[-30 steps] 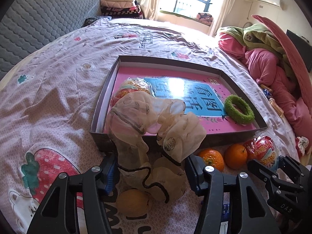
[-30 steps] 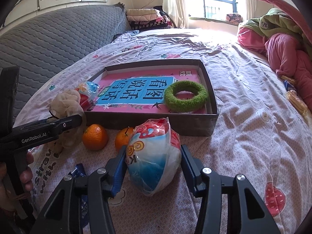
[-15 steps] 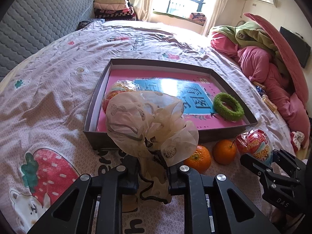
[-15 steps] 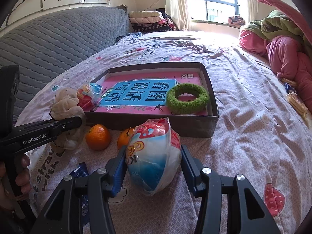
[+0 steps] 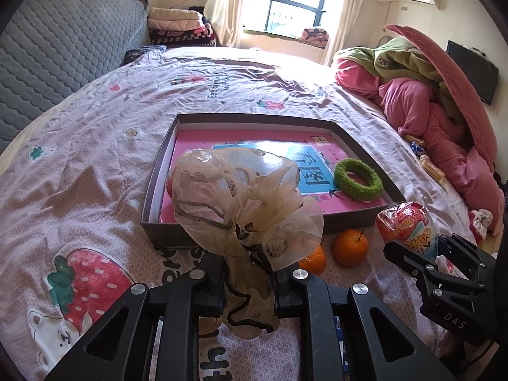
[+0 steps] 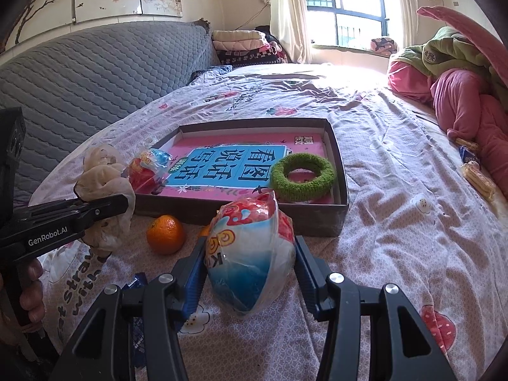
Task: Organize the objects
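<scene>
Left gripper (image 5: 249, 281) is clamped tight on a sheer beige scrunchie (image 5: 244, 206), pinching the lower folds; the ruffled bulk puffs up above the fingers and a dark-edged tail hangs below. Thin organza-like fabric, floppy, no fixed shape. Seen from the right wrist view, the scrunchie looks clear of the bedsheet (image 5: 95, 165).

Right gripper (image 6: 250, 273) grips a snack packet (image 6: 250, 250), its pads pressed on both sides. Packet is glossy crinkly plastic, puffy, egg-shaped, red-white top and blue lower half, long axis running along the fingers.

Key relation: the shallow dark cardboard box (image 5: 158, 219) lies straight ahead of both grippers and just beyond them, near wall facing them, open top. The left gripper faces the box's left half, the right gripper its right half; both look about equally near. Judged next move: carry forward over the near wall and release.

Inside the box: a flat pink-and-blue book (image 6: 228, 165) covering the floor, a fuzzy green ring (image 6: 301, 177) at the right, another shiny packet (image 6: 146, 171) at the left.

Two smooth round oranges (image 5: 349, 246) sit on the bedsheet just before the box's near wall, between the grippers.
</scene>
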{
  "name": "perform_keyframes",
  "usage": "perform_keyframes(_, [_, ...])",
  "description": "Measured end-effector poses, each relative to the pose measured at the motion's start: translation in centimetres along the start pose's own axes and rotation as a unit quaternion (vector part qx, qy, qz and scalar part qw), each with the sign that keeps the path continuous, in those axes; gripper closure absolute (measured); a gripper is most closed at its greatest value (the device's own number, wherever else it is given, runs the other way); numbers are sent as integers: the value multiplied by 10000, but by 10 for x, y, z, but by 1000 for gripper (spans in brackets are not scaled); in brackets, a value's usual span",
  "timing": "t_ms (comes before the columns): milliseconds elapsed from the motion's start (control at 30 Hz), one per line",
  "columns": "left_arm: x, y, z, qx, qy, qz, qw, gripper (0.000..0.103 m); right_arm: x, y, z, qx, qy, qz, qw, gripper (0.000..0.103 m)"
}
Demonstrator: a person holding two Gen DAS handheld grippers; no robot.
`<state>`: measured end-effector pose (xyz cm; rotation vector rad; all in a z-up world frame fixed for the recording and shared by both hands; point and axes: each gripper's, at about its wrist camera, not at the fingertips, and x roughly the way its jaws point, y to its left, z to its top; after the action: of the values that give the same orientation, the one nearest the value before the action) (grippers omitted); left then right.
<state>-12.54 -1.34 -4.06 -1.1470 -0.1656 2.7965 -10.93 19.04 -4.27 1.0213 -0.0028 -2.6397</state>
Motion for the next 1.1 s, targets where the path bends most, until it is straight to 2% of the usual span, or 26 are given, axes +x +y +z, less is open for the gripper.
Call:
perform_keyframes(400, [-15,-4,7,18,-244,-32,9997,83,-12,7,7,-28,-170,26,9998,51])
perform_keyframes(633, [-26,-11,15,156,-419,-31,9990,83,-23,15,23,-104,-401,112,9991,51])
perform_keyframes(1100, [-25,-13,36,230,-611,-65,9978,83,-22,15,45,-156,-566,55,9983,51])
